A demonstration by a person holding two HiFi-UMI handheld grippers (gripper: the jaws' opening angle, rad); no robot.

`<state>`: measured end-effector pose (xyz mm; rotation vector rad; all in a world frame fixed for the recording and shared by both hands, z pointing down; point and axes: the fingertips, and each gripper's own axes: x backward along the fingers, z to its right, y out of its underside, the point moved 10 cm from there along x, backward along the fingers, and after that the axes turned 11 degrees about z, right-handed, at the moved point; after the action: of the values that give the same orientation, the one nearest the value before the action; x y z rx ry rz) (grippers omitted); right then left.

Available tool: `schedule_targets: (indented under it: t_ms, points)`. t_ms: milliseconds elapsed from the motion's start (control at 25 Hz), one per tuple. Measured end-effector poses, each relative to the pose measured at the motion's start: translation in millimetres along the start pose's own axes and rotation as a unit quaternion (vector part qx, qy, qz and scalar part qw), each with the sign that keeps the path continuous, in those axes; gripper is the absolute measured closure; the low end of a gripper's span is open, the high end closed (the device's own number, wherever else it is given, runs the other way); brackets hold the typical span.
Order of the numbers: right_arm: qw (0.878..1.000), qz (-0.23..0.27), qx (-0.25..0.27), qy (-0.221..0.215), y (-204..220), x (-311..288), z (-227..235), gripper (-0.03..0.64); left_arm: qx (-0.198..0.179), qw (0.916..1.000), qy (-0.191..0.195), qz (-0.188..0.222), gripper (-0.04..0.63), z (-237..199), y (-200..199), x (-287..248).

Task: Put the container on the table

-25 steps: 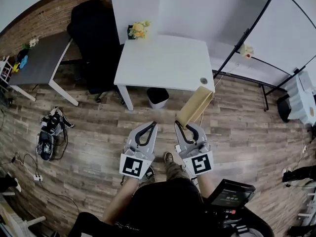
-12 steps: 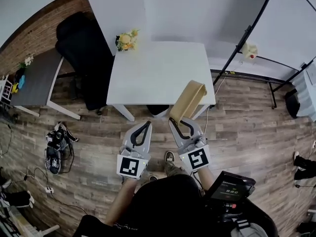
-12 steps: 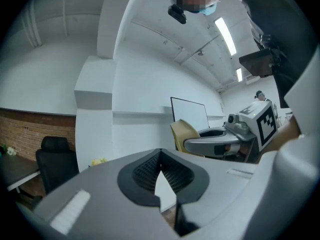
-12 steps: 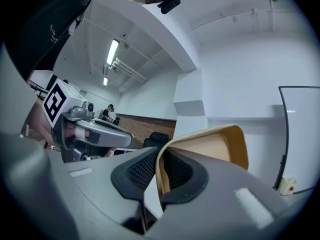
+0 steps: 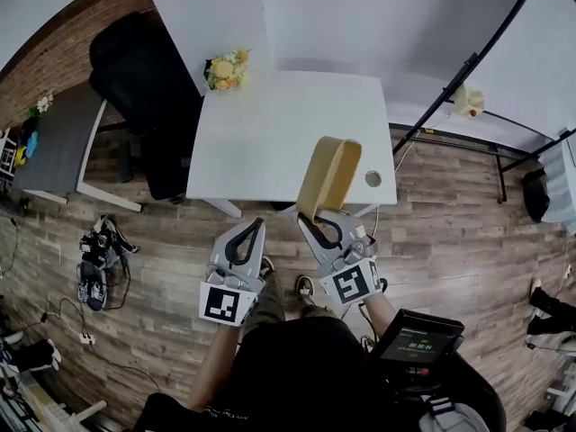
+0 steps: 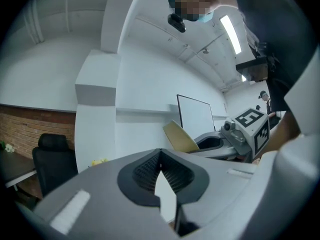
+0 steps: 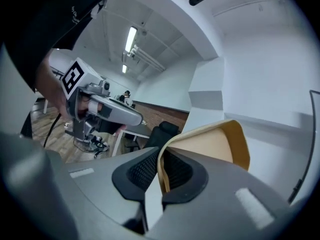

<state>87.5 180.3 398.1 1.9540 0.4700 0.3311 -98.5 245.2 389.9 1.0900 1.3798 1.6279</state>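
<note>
A tan open container [image 5: 328,174] hangs tilted over the near edge of the white table [image 5: 270,133]. My right gripper [image 5: 309,216] grips its rim. The jaws are closing, with the container's thin wall [image 7: 210,144] pinched between the pads. The right gripper [image 7: 159,176] points at the white wall beyond. My left gripper [image 5: 256,225] is shut and empty, just short of the table's front edge. In the left gripper view its pads [image 6: 159,169] meet, and the container [image 6: 180,135] shows to the right.
A small pot of yellow flowers [image 5: 225,67] stands at the table's far left corner, and a round cable hole [image 5: 373,179] sits near its right front corner. A black chair [image 5: 144,70] and a grey desk [image 5: 54,142] are to the left. Black frame legs [image 5: 468,70] run at the right.
Both grippers have moved forward to the white table. The container, earlier over the floor, now reaches over the table's near edge and stands more upright.
</note>
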Motion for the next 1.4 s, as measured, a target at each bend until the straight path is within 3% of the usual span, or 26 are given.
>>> schedule_targets:
  t_ms: [240,400,520,680,840,920,1000,1240,1400]
  points:
    - [0.997,-0.037,0.060,-0.032,12.7,-64.7,11.1,0.588,0.026,0.9990,0.035,0.013,0.598,-70.9,18.4,-39.1]
    - [0.990,-0.069,0.093,-0.080,18.0,-97.6,21.2,0.589,0.063,0.9918,0.099,0.052,0.546,-112.6,20.4,-71.4]
    - [0.978,-0.105,0.136,-0.114,25.4,-111.1,24.2,0.589,0.083,0.9850,0.133,0.072,0.514,-136.2,23.6,-92.6]
    - [0.953,-0.148,0.208,-0.161,44.3,-125.0,24.1,0.589,0.145,0.9762,0.155,0.046,0.468,-163.0,38.4,-115.9]
    - [0.913,-0.178,0.287,-0.230,74.7,-129.7,29.0,0.589,0.243,0.9537,0.176,0.012,0.384,-178.4,55.9,-142.5]
    - [0.897,-0.179,0.302,-0.268,91.8,-129.3,39.2,0.589,0.277,0.9430,0.184,-0.014,0.320,-182.8,64.5,-161.0]
    - [0.885,-0.176,0.311,-0.298,110.2,-129.7,53.5,0.589,0.304,0.9315,0.193,-0.051,0.305,-187.7,77.3,-182.9]
    - [0.866,-0.135,0.337,-0.344,148.8,-137.4,108.1,0.588,0.367,0.9107,0.153,-0.113,0.307,-196.5,108.8,-248.9]
    - [0.852,-0.129,0.336,-0.380,172.5,-141.1,138.0,0.586,0.447,0.8786,0.123,-0.113,0.357,-197.9,125.1,-282.5]
